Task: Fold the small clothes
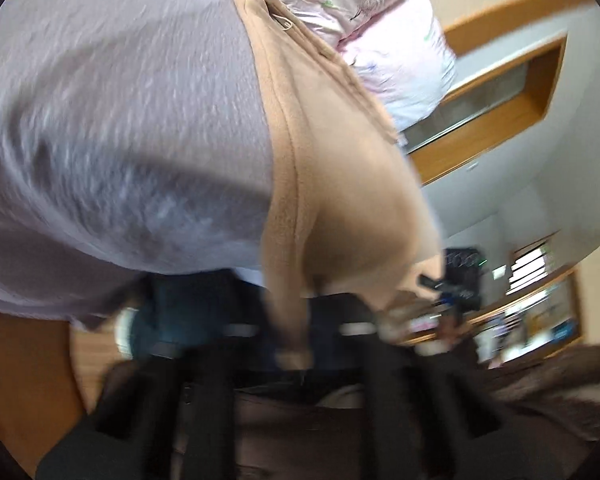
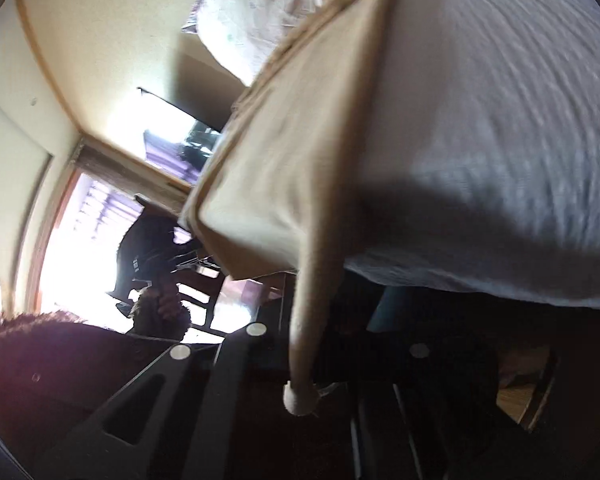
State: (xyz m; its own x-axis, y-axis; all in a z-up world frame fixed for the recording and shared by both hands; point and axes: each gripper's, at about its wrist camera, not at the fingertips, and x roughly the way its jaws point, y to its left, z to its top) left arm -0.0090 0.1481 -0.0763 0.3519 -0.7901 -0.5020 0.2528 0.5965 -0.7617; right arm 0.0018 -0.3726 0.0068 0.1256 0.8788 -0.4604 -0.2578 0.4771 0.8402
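A small tan garment [image 1: 332, 184] hangs in the air, stretched from the bed's edge down to my left gripper [image 1: 296, 360], whose black fingers [image 1: 204, 412] pinch its lower corner. The same tan garment [image 2: 292, 152] shows in the right wrist view, with a narrow strip of it running down into my right gripper [image 2: 300, 396], which is shut on its end. Both views are blurred by motion.
A white textured bedspread [image 1: 112, 128] fills the left of the left wrist view and also shows in the right wrist view [image 2: 492, 120]. A pink patterned pillow or quilt [image 1: 380, 32] lies behind the garment. A bright window [image 2: 88, 256] and a dark brown cloth [image 1: 540, 392] are nearby.
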